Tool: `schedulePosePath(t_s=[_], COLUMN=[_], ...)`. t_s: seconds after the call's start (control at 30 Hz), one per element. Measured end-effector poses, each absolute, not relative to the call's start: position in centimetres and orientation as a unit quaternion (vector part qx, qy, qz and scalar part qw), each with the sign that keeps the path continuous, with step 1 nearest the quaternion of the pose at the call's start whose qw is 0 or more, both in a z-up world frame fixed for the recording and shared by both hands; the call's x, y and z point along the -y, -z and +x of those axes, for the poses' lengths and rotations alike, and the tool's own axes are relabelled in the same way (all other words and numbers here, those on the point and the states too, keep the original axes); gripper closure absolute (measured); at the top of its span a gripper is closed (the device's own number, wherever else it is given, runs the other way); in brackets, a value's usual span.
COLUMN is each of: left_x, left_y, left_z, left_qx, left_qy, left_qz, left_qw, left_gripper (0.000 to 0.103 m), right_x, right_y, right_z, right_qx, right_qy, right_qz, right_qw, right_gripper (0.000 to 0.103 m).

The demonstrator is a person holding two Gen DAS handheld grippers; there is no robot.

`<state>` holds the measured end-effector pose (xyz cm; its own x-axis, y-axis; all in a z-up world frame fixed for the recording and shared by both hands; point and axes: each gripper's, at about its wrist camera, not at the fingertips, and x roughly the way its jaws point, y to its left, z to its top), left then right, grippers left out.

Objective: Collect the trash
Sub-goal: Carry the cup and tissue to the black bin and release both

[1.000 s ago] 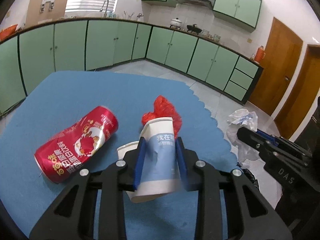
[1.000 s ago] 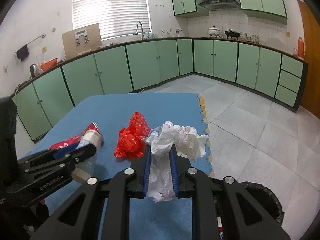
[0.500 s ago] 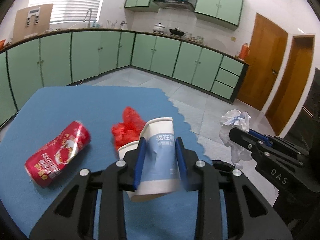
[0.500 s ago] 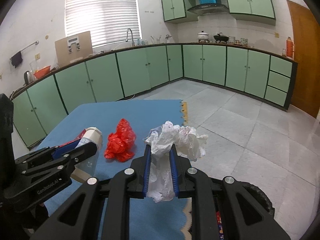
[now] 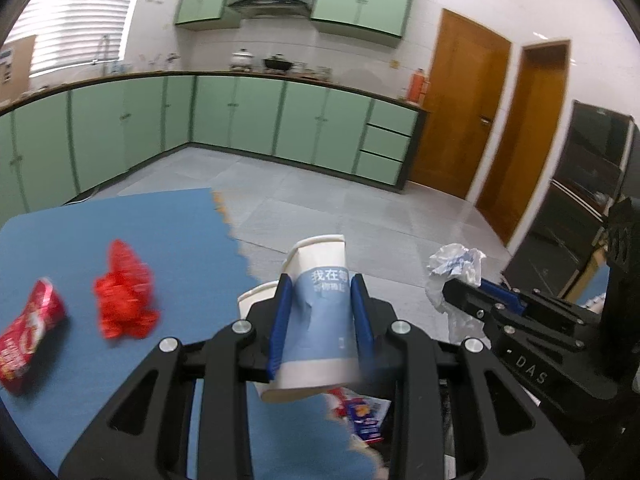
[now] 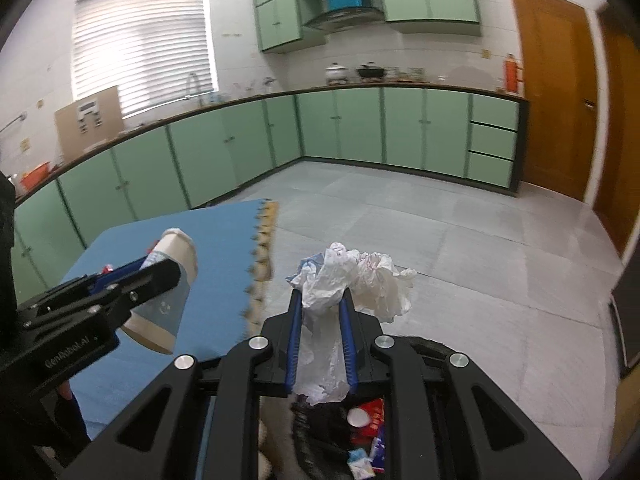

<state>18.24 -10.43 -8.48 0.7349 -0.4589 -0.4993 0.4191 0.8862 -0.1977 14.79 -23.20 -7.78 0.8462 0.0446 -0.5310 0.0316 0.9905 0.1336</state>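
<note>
Nearest, the bin sits low under both tools, with scraps already inside. The right hand-held gripper pinches a crumpled bag just above it; the left hand-held gripper clamps a cup beside it, over the blue counter edge. This looks like the drop step: next, centre each load over the bin and open. The cup bears Chinese print, only partly legible. Further left lie a red wrapper and a can.

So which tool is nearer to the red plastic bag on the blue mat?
Left. The left tool, holding the paper cup, is beside the red plastic bag; the right tool is past the mat's edge.
</note>
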Motion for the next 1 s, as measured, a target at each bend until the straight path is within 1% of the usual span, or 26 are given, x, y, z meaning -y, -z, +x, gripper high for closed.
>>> schedulePosePath(t_s=[0.2,0.43,0.57,0.67,0.77,0.83,0.9,0.93,0.97,1.0], left_x=[15.5,20.0,20.9,21.4,21.7,21.9,21.9,21.7,21.5,21.4], left_y=[9.5,12.6,14.0,14.9,15.6,15.6,15.6,15.5,15.3,15.2], left_z=[18.0,18.5,19.5,19.8,20.3,20.6,20.7,20.8,20.9,20.9], left_qx=[-0.282,-0.308,-0.325,-0.335,-0.348,-0.353,-0.354,-0.353,-0.353,-0.352], left_qy=[0.277,0.304,0.309,0.308,0.31,0.31,0.309,0.307,0.306,0.304], left_qz=[-0.02,0.003,0.006,0.009,0.008,0.008,0.006,0.003,0.0,-0.003], left_qw=[0.918,0.902,0.894,0.89,0.885,0.883,0.883,0.884,0.884,0.885], left_gripper=[0.074,0.074,0.07,0.068,0.064,0.06,0.055,0.053,0.052,0.052], right_x=[27.5,31.7,32.4,32.8,33.3,33.7,34.0,34.1,34.2,34.2], right_y=[9.4,12.6,13.5,14.1,14.8,15.3,15.4,15.5,15.6,15.6], right_z=[13.2,12.4,12.6,12.9,13.2,13.3,13.8,13.9,13.8,13.7], right_qx=[-0.291,-0.315,-0.323,-0.327,-0.333,-0.338,-0.342,-0.345,-0.344,-0.344], right_qy=[0.042,0.08,0.088,0.091,0.093,0.095,0.098,0.099,0.101,0.102], right_qz=[0.084,0.118,0.123,0.125,0.126,0.129,0.133,0.134,0.132,0.13], right_qw=[0.952,0.939,0.934,0.932,0.93,0.927,0.925,0.924,0.924,0.924], right_gripper=[0.085,0.085,0.085,0.08,0.078,0.076,0.07,0.062,0.058,0.057])
